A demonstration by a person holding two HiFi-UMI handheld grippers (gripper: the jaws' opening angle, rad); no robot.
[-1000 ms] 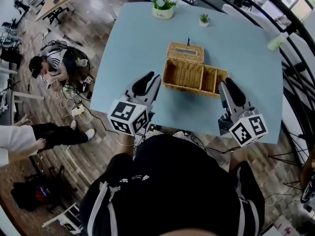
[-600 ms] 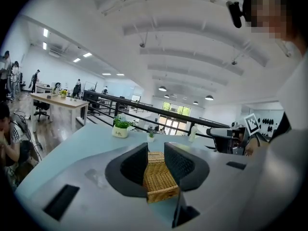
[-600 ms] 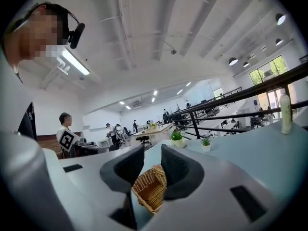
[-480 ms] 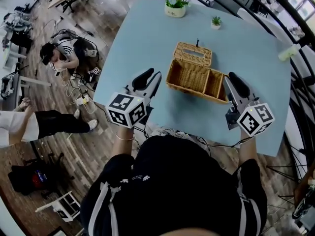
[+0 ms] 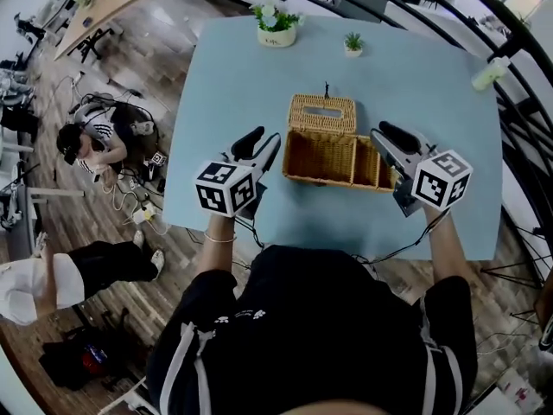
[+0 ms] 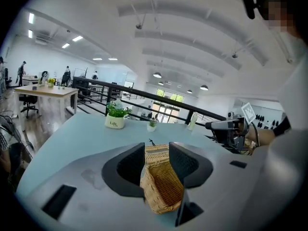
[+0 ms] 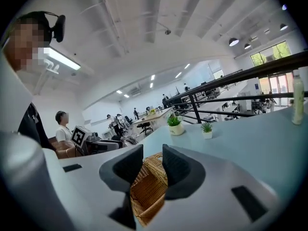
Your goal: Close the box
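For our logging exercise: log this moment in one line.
box: open | left gripper: jaws just opening, empty, left of box | right gripper: open, box's right end

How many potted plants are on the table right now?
2. The larger plant, white pot, stands at the far edge of the table; the smaller plant to its right, beyond the wicker box. None seems hidden.

Near edge: a bare strip of counter [image 5: 289, 213] is left in front of the box [image 5: 333, 156].
Behind box: the way is blocked by the opened lid [image 5: 322, 113] along the rear wall.
Beyond lid: a broad bare stretch is left.
Far edge: a large potted plant [image 5: 276, 22] and a small potted plant [image 5: 352, 41] are stood well apart from the box.
Right far corner: a bottle [image 5: 488, 74] is placed.
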